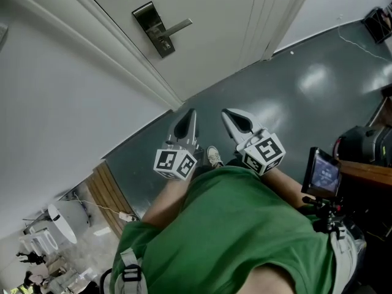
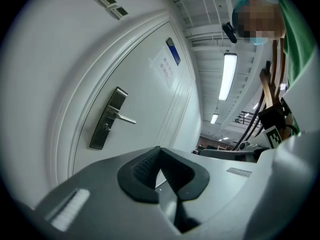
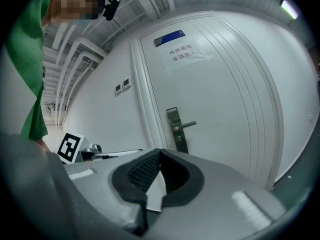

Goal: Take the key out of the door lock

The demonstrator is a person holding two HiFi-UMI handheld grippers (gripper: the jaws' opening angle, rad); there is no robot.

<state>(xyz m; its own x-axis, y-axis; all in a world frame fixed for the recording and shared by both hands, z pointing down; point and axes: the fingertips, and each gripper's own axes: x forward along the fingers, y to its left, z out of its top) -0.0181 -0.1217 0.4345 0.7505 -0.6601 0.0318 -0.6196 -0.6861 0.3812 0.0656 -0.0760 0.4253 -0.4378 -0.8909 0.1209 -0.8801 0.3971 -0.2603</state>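
A white door (image 1: 226, 23) carries a dark metal lock plate (image 1: 154, 28) with a lever handle (image 1: 176, 26). Under the lever sits a small stub (image 2: 105, 127) at the keyhole, too small to make out as a key. It shows again as the stub (image 3: 178, 137) in the right gripper view. My left gripper (image 1: 190, 114) and right gripper (image 1: 228, 114) are side by side, well short of the door, both pointing at it. Both are shut with nothing between the pads. The lock plate (image 2: 107, 118) lies up and left of the left gripper (image 2: 160, 151); the plate (image 3: 176, 129) stands just above the right gripper (image 3: 160, 154).
A white wall (image 1: 55, 97) flanks the door on the left. Dark grey floor (image 1: 294, 97) runs to the door's foot. A small screen on a stand (image 1: 321, 173) and a black bag (image 1: 367, 143) stand at the right. Wooden slats (image 1: 110, 192) lie at the lower left.
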